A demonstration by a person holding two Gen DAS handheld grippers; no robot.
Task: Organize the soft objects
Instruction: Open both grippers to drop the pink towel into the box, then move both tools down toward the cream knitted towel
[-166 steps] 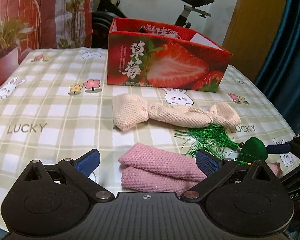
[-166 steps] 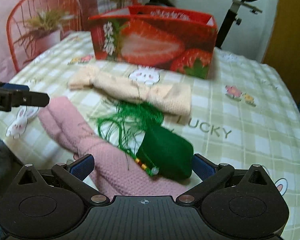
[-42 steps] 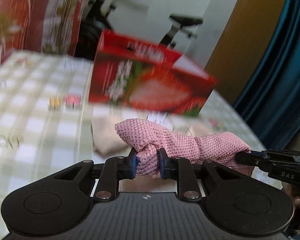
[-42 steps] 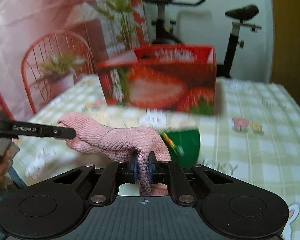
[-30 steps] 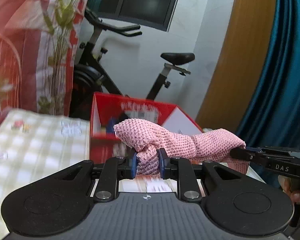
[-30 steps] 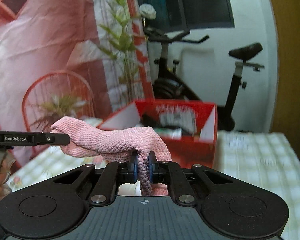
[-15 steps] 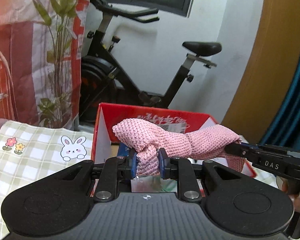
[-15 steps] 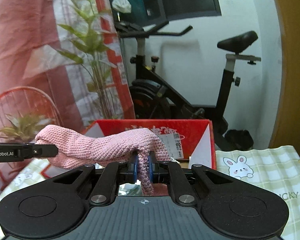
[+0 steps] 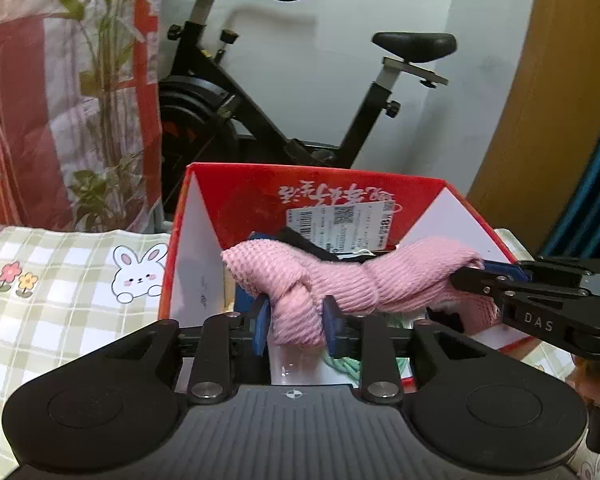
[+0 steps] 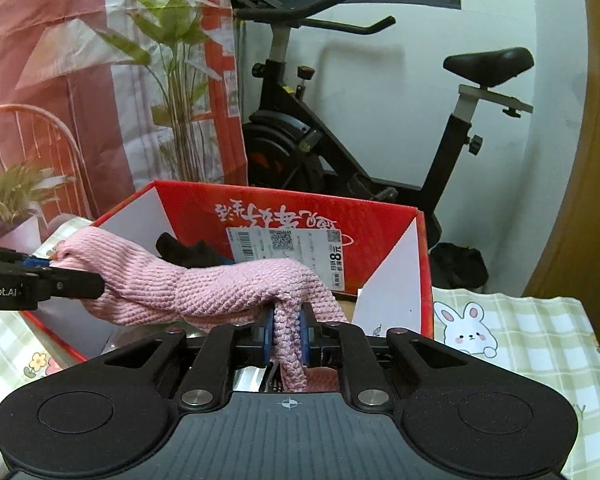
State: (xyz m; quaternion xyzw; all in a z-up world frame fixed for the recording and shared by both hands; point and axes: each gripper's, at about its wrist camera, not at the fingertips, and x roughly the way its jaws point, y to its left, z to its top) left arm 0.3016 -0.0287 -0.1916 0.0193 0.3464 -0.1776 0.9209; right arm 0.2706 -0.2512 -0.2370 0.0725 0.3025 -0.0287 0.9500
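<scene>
A pink knitted cloth (image 9: 400,276) hangs stretched between my two grippers, over the open top of the red strawberry box (image 9: 340,188). My left gripper (image 9: 294,320) has one bunched end between its blue pads; its jaws are opening, and the knit still fills the gap. My right gripper (image 10: 286,328) has the other end (image 10: 204,284) between its pads; these jaws are opening too, with a strand hanging down through them. Each gripper shows in the other's view: the right gripper (image 9: 472,276) and the left gripper (image 10: 96,280). The box (image 10: 284,200) holds dark and blue items and a green thing (image 9: 340,364).
The box stands on a checked tablecloth (image 9: 60,280) printed with rabbits. Behind the table are an exercise bike (image 10: 340,152), a potted plant (image 10: 172,80) and a red-and-white hanging. A wooden panel (image 9: 540,120) and a teal curtain (image 9: 596,184) are at the right.
Both grippers have carried the pink cloth up from the table, forward and then slightly down over the box's open top. Their pads now stand a little wider around the knit.
</scene>
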